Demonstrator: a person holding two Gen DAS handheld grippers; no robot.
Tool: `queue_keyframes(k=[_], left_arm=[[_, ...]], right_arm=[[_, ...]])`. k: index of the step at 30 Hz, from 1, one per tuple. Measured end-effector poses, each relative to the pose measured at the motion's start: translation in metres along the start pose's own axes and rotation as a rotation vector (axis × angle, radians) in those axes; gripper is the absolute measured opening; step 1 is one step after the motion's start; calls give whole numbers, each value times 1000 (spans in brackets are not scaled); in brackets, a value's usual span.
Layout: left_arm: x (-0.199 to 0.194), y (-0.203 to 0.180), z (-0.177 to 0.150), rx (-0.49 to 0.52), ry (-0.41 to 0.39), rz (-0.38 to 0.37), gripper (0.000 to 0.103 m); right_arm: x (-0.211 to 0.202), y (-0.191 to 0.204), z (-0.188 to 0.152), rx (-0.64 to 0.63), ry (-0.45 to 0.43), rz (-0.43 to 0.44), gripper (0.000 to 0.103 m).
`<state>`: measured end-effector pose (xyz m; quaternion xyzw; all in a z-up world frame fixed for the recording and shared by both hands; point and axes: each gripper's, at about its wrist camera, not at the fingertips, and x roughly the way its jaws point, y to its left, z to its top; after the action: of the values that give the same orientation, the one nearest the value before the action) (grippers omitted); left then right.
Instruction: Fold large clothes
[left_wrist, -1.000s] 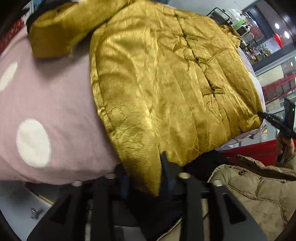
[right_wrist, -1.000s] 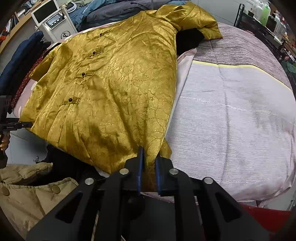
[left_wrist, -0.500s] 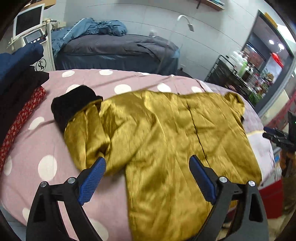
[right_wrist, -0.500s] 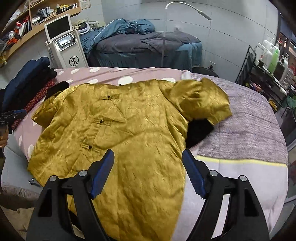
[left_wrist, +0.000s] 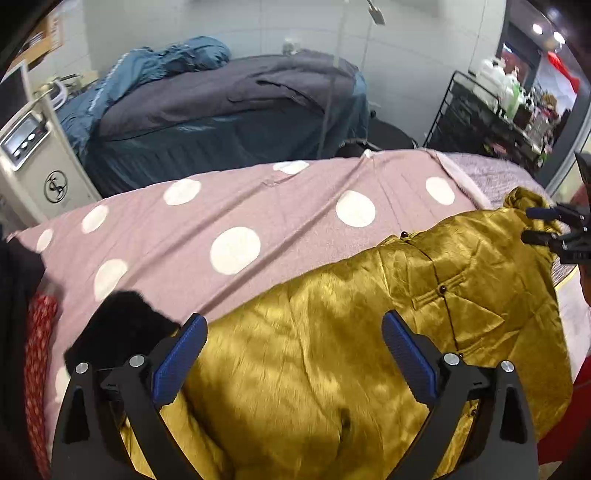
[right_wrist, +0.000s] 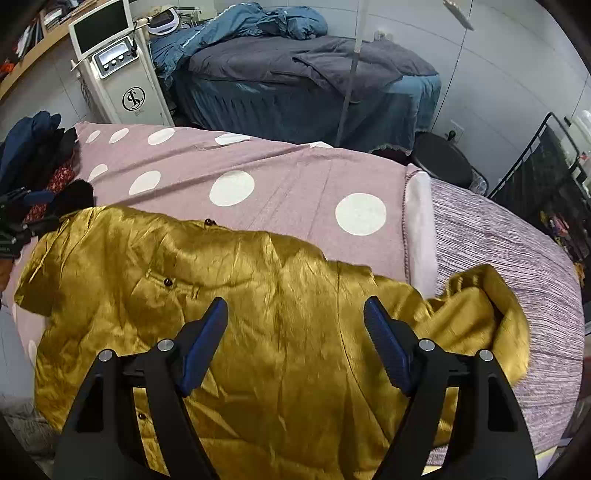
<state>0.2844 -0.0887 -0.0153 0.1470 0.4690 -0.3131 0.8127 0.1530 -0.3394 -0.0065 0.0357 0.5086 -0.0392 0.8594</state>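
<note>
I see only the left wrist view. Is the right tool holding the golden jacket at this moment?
Observer: No. The right tool is open, with nothing between its fingers, above the body of the golden jacket.
Operator: And the sleeve on that side, where does it lie?
Observer: The sleeve lies bunched on the striped lilac cover, past the white edge of the polka-dot blanket.
</note>
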Motion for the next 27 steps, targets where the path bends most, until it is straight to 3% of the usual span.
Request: queue_keyframes(k=[3, 7, 9, 10, 11, 12, 14, 16, 18, 23, 27], left_arm=[[41, -6, 10, 25, 74, 4, 95], [91, -6, 1, 8, 192, 12, 95], [104, -8, -7, 9, 202, 29, 94], [110, -11, -13, 19, 209, 30, 93], [112, -13, -16, 28, 214, 31, 89], [112, -16, -21, 37, 216, 36, 79], [104, -19, -24, 51, 203, 48, 64], [86, -22, -27, 55, 175, 56, 26], [60, -24, -30, 39, 130, 33, 14], [-25, -39, -82, 50, -7, -84, 10], [-52, -57, -145, 28, 17, -153, 10]], right_arm=[[39, 0, 16, 14, 51, 26, 80], [82, 13, 11, -67, 110, -68, 81], [91, 20, 0, -111, 104, -97, 79], [92, 24, -6, -136, 86, -113, 72], [90, 30, -14, -172, 58, -131, 50], [88, 35, -21, -207, 42, -145, 26], [79, 42, -32, -256, 2, -158, 14], [62, 48, -41, -272, -56, -158, 11], [38, 49, -50, -244, -116, -144, 11], [-28, 46, -97, -146, -237, -66, 10], [-55, 59, -160, -148, -227, -2, 9]])
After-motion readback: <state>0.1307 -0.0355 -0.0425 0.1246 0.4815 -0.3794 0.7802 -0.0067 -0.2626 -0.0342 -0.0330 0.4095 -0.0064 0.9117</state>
